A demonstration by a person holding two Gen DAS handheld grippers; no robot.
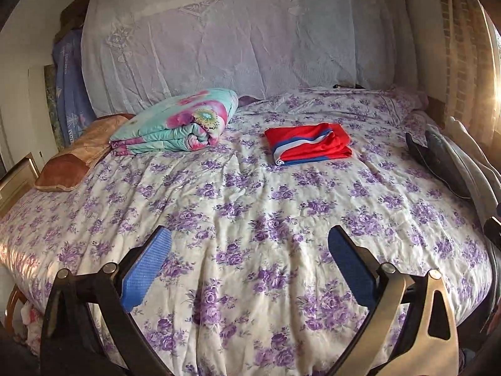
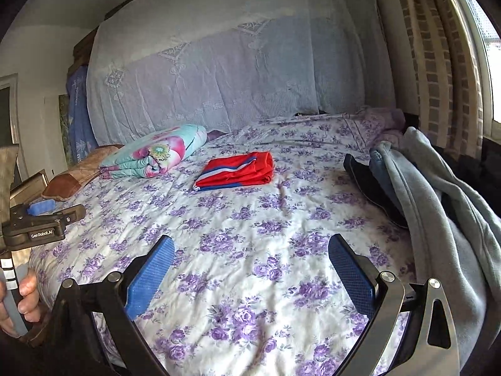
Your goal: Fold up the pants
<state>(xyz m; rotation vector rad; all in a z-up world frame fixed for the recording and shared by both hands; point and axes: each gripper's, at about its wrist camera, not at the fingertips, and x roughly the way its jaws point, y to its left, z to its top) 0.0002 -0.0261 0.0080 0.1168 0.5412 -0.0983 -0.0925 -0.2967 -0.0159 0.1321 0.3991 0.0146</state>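
Note:
Red pants with blue and white stripes lie folded flat on the floral bed, far ahead of both grippers; they also show in the right wrist view. My left gripper is open and empty above the near part of the bed. It also shows from the side at the left of the right wrist view. My right gripper is open and empty above the bedspread.
A folded teal and pink quilt and a brown pillow lie at the far left. A pile of grey, blue and black clothes lies on the right edge of the bed. A draped headboard stands behind, curtains to the right.

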